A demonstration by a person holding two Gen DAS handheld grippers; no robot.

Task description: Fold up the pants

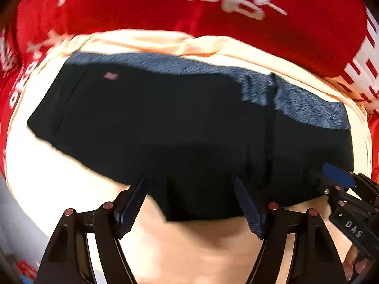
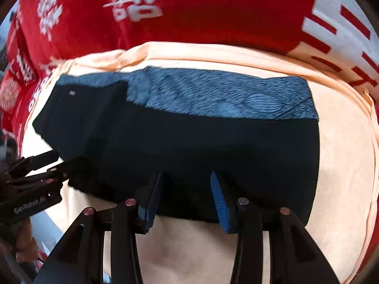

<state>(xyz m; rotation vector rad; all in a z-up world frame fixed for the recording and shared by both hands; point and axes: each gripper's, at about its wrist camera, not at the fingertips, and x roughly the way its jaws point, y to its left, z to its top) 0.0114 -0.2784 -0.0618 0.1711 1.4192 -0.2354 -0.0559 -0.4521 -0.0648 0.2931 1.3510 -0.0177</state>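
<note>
Folded black pants with blue patterned band (image 1: 165, 123) lie on peach cloth (image 1: 59, 189). Left gripper (image 1: 189, 189) spread wide, right gripper (image 2: 184, 184) partly spread, both holding nothing, at near hem.

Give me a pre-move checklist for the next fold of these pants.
1. Left hand-held gripper open, nothing pinched: ok.
2. Right hand-held gripper open over the near edge of the pants: ok.
3. Pants lie flat in a folded block on the peach cloth: ok.
4. Blue patterned band exposed along the far edge: ok.
5. Layers underneath aligned: cannot tell.
6. Both grippers apart, not colliding: ok.
</note>
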